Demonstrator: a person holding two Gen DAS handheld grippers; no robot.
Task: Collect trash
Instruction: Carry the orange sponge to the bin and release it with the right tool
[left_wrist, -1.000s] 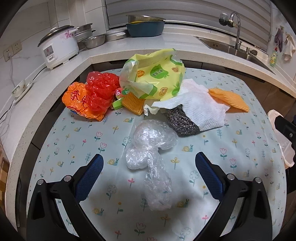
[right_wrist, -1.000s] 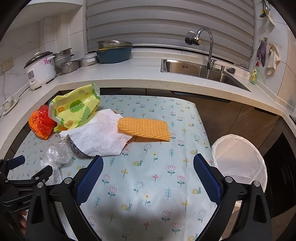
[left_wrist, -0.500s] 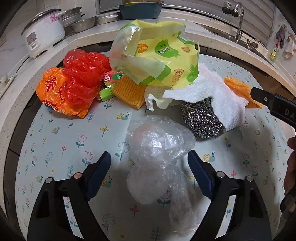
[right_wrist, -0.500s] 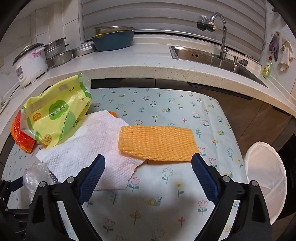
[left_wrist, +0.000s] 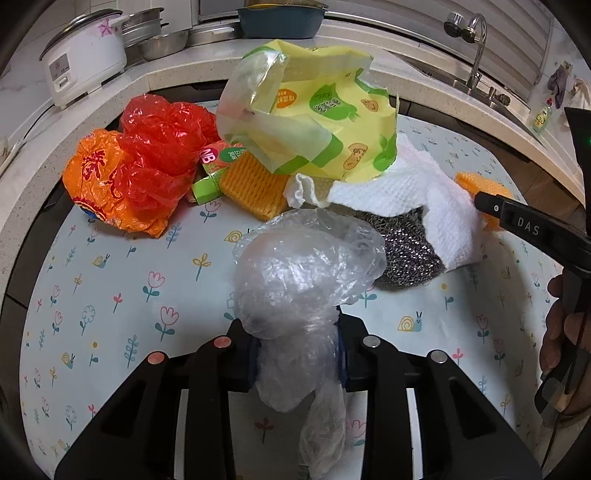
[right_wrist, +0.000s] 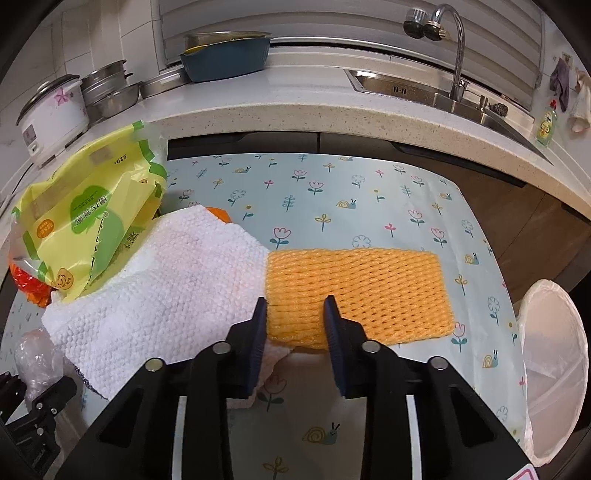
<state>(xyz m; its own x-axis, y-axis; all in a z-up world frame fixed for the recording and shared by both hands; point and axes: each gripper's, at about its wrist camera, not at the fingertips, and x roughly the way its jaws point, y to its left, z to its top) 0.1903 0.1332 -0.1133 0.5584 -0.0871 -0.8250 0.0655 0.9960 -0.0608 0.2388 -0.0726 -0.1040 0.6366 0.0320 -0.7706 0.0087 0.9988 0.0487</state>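
Two pieces of trash sit between jaws at once; the clear plastic bag (left_wrist: 303, 280), crumpled and bulging, lies on the flowered tablecloth (left_wrist: 110, 295) with its narrow waist squeezed between the blue pads of the left gripper (left_wrist: 299, 350), whose jaws are closing and already press the film on both sides; its loose tail trails back between the black fingers. The orange foam net (right_wrist: 358, 291) lies flat near the middle of the cloth in the right wrist view; the right gripper (right_wrist: 295, 325) has its jaws closing over the net's near left part, the net between the pads, though whether they press it yet I cannot tell.

Just left of the net and overlapping its edge lies a white paper towel (right_wrist: 166, 295); under the towel's near edge, in the left wrist view, a steel scouring pad (left_wrist: 406, 254) touches the clear bag. Behind these stands a yellow-green snack bag (left_wrist: 317, 114), open and tilted; left of it a second orange net piece (left_wrist: 255, 188), a small green carton (left_wrist: 210, 173), and a red and orange plastic bag (left_wrist: 136, 166).

Off the table's right edge stands a white-lined bin (right_wrist: 550, 369); a hand (left_wrist: 561, 332) holds the right tool; beyond, the counter (right_wrist: 295, 107) carries a rice cooker (right_wrist: 55, 110), a blue dish (right_wrist: 225, 59), and a sink (right_wrist: 406, 88).
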